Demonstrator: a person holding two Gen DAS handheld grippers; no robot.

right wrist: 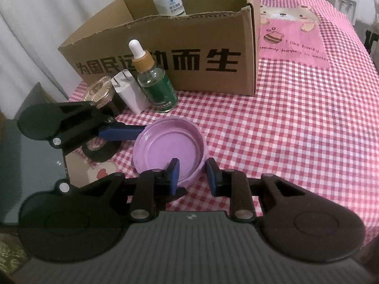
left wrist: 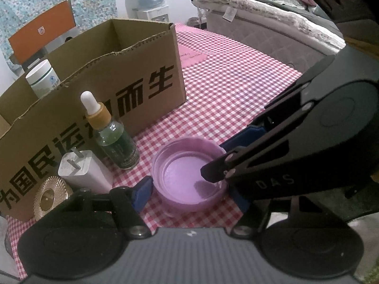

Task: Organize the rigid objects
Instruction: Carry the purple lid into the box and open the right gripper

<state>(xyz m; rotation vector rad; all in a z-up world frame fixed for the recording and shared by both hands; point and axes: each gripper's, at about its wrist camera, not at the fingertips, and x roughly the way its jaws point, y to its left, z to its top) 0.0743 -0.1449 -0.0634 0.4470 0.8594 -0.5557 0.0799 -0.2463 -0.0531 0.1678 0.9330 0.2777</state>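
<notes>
Purple plastic, mouth up: the lid (left wrist: pixel 187 177) sits on the checked cloth (left wrist: pixel 236 90), seen first from the left wrist. The left gripper (left wrist: pixel 189 196) straddles it, jaws standing wide, one blue pad just beside the lid's left wall and the other low at its right, half hidden. Whether either pad touches cannot be told; it holds nothing. The right gripper (left wrist: pixel 220 159) reaches in from the right, one finger dipped inside the lid and the other outside it, with the wall between them. The box (left wrist: pixel 142 75) stands beyond the lid and to its left, open at the top, with a white jar (left wrist: pixel 42 75) already in it. A dropper bottle (left wrist: pixel 113 137), a charger (left wrist: pixel 83 170) and a gold disc (left wrist: pixel 48 198) wait along the box's front.

From the right wrist, the lid lies straight ahead and close. The right gripper's jaws are nearly together across the near rim, apparently clamped on it. The left gripper's one visible finger lies against the lid's far-left rim, above a roll of black tape (right wrist: pixel 99 151). The box is directly beyond.

Being round, the lid has no long axis to line up with. The right hand appears to have the grip, so the likely move is up, forward and over the box's front wall.
</notes>
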